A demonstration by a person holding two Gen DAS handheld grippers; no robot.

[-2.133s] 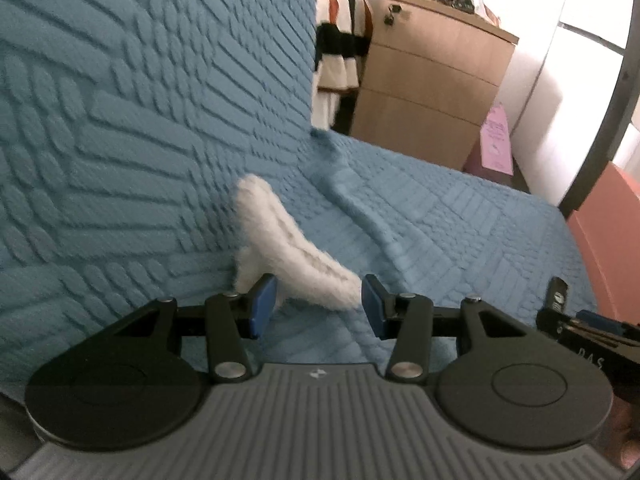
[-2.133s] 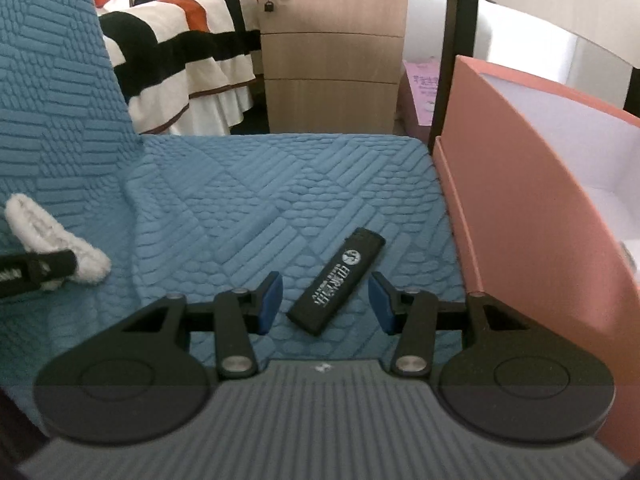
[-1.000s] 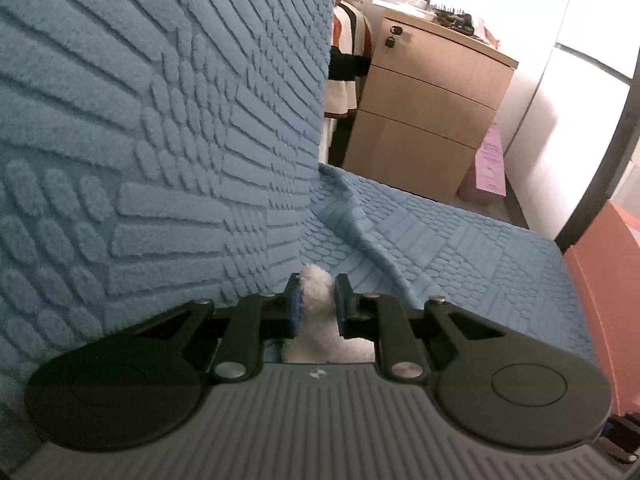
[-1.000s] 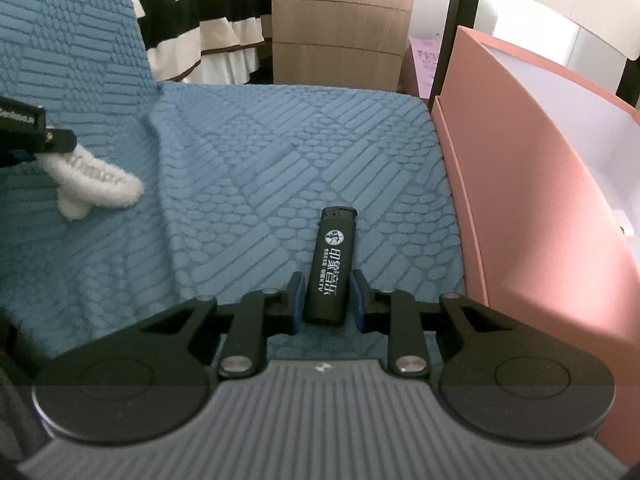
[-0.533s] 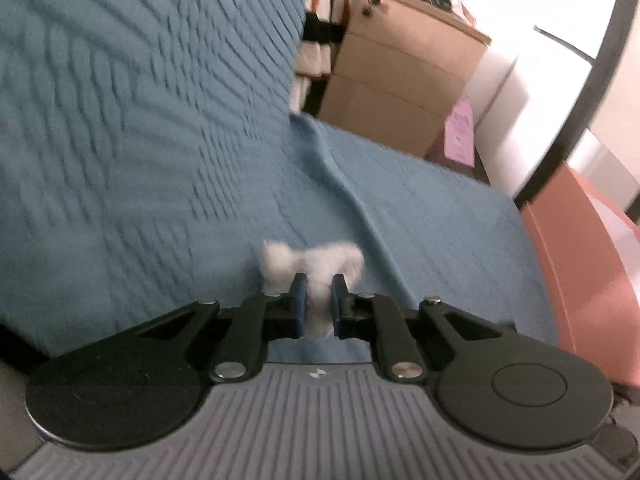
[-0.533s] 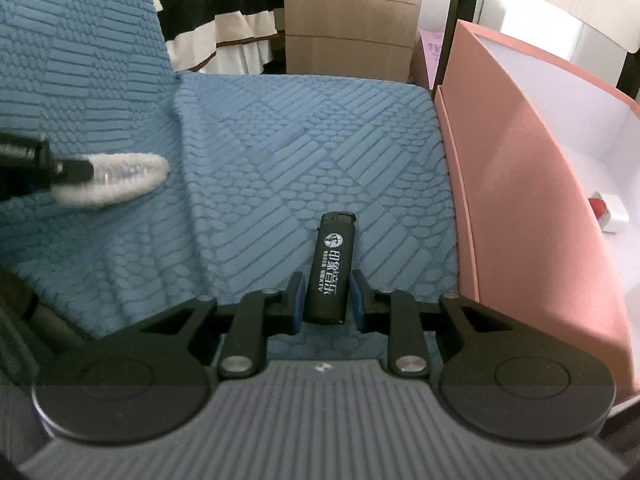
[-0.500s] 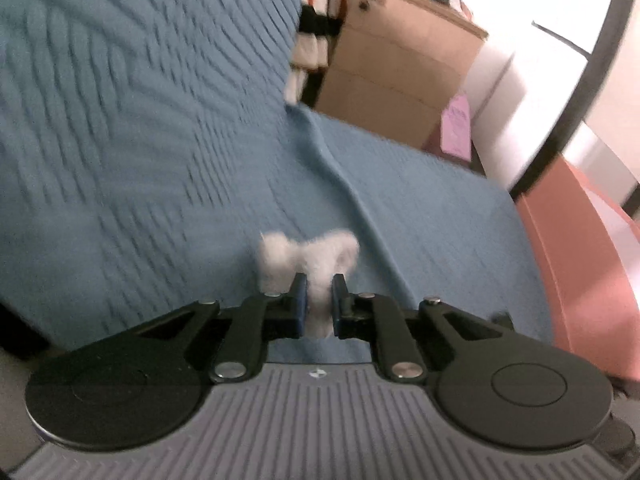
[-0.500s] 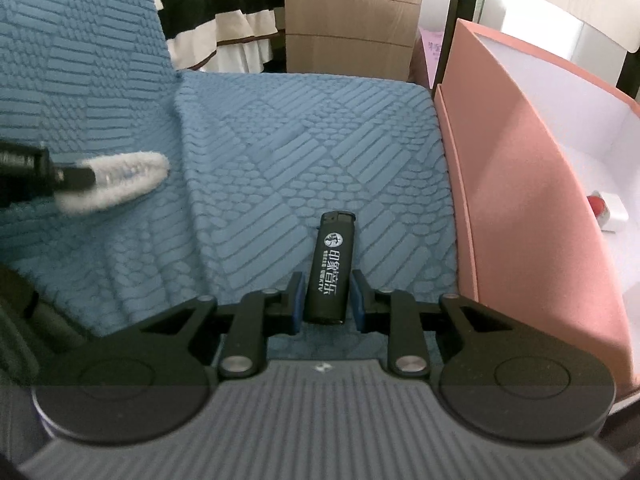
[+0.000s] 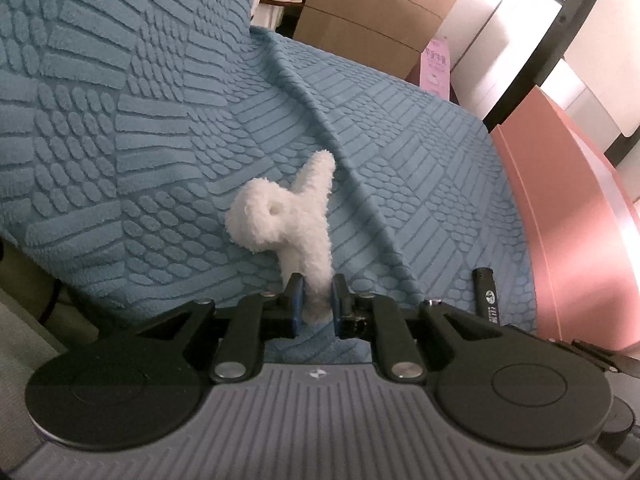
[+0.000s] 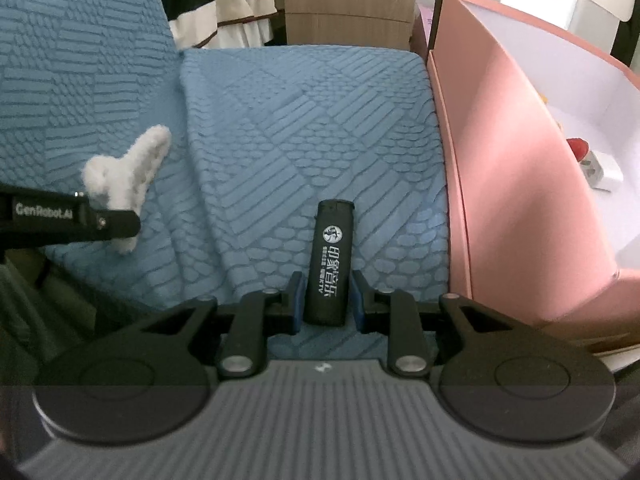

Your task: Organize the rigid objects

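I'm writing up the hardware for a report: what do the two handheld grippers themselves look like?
Both match: the left gripper and right gripper have blue pads on black linkage arms with silver pivot screws, two round black discs, and a ribbed grey body bearing a small white logo. The left one's side reads "GenRobot.AI". No cables or sleeves show.

Daylight enters from 1 to 2 o'clock in both views; the white window panels are blown out, detail lost. The textured blue quilted cover is evenly lit, its relief crisp, no motion blur. Fluffy white hair clip near clipping, its pile still readable. The salmon-pink cardboard box wall carries a soft sheen. Strong fisheye bending at the edges; dark vignette in corners. Lower third of the right view sits under a dim band at 6 o'clock.
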